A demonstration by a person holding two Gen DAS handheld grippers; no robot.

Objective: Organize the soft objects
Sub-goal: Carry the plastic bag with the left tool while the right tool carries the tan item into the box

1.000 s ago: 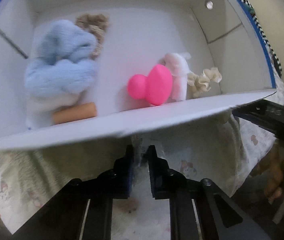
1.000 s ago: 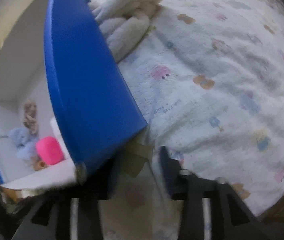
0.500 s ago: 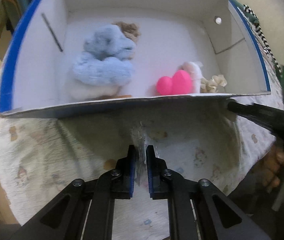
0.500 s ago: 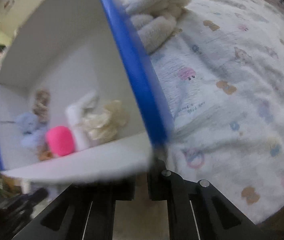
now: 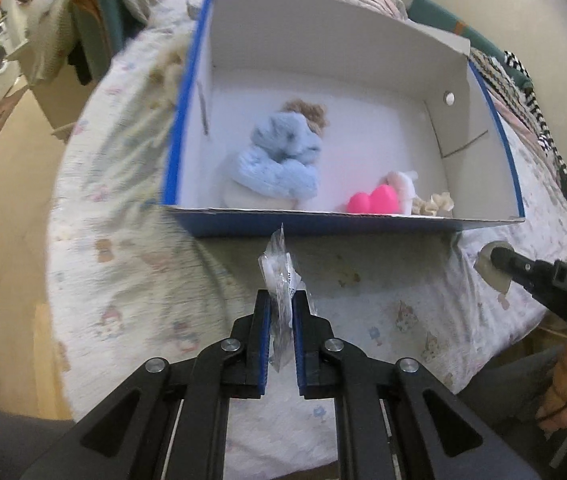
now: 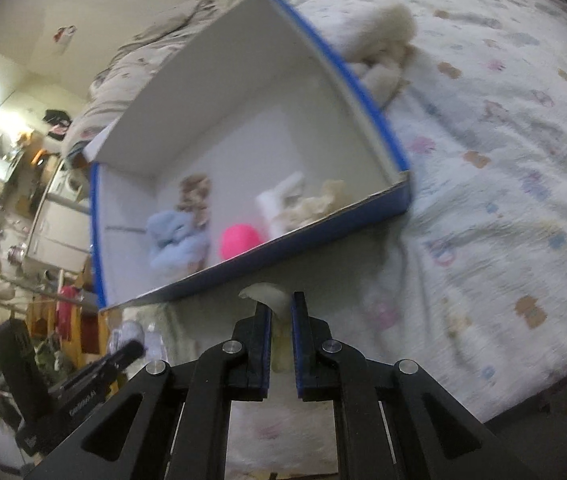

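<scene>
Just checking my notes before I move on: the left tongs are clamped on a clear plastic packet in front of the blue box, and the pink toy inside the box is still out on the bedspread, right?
Not quite. The left wrist view shows the pink toy inside the blue box, against its near wall, not out on the bedspread. The left tongs are indeed clamped on the clear plastic packet in front of the box.

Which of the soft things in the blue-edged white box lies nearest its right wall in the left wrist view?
The cream ruffled scrunchie, by the right wall of the white box. The bright pink squishy toy sits further left, the fluffy light-blue plush furthest left.
</scene>
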